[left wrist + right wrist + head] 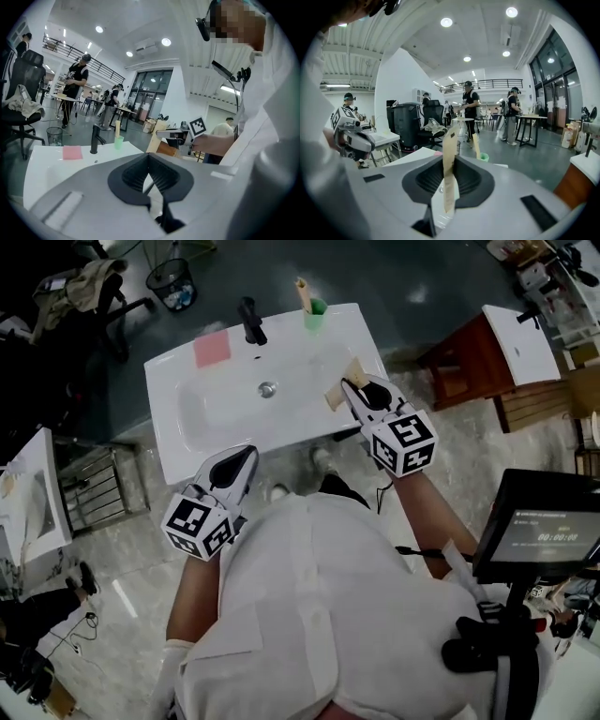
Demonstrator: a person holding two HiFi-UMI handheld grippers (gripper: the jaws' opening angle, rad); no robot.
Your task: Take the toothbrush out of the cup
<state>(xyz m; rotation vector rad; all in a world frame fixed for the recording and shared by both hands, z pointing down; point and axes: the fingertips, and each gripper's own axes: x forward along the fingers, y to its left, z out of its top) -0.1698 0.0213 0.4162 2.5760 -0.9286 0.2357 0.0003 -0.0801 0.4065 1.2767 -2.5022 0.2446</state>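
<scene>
A green cup (pixel 315 315) stands at the back right of the white sink (pixel 187 362), with a beige toothbrush (pixel 302 292) upright in it. The left gripper view shows that cup (pixel 118 142) beside the faucet, and it is small in the right gripper view (pixel 484 157). My right gripper (pixel 349 385) hovers over the sink's right edge, shut on a second flat beige toothbrush (pixel 449 164) that stands up between its jaws. My left gripper (pixel 248 454) is at the sink's front edge, shut and empty.
A black faucet (pixel 250 322) and a pink pad (pixel 212 349) sit on the sink's back rim, with the drain (pixel 267 388) in the basin. A wooden stand with another basin (pixel 497 343) is at the right, a monitor (pixel 544 531) nearer. A wire bin (pixel 172 284) stands behind.
</scene>
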